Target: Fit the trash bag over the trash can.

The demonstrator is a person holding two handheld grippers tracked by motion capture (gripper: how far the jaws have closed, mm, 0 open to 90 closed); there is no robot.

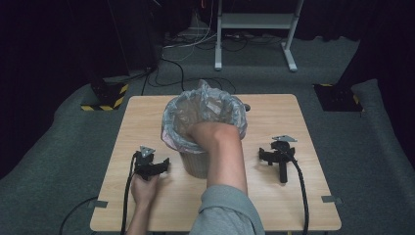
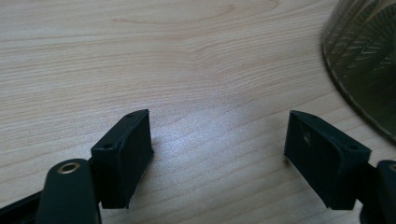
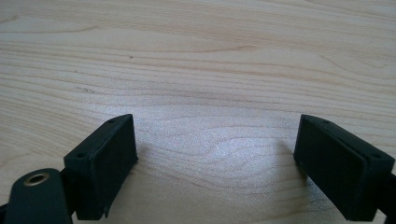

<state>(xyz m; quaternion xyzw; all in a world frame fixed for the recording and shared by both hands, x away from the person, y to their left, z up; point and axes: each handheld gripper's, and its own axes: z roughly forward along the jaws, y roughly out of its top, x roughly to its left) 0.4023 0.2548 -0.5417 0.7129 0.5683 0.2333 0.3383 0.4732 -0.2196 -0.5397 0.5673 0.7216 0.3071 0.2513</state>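
Two grippers lie on the wooden table (image 1: 147, 117), one on each side of a single bin. In the high view the left gripper (image 1: 157, 165) sits at lower left of centre, the person's left hand (image 1: 144, 188) on its rear end, its cable trailing down toward the bottom edge; in the left gripper view its jaws are spread wide over bare wood with nothing between them. The right gripper (image 1: 266, 156) rests alone at right of centre, no hand on it, and the right gripper view shows its jaws equally far apart above empty tabletop. Between the two stands the one bin (image 1: 198, 164), lined with a clear plastic bag (image 1: 215, 105) folded over its rim, in the middle of the frame; its curved wall (image 2: 364, 70) also fills the upper right corner of the left gripper view, near that gripper's jaws but not touching them. The person's right hand (image 1: 208, 132) reaches up from the bottom of the high view and grips the near rim of the bin. One grey-sleeved forearm (image 1: 225, 210) leads to it.
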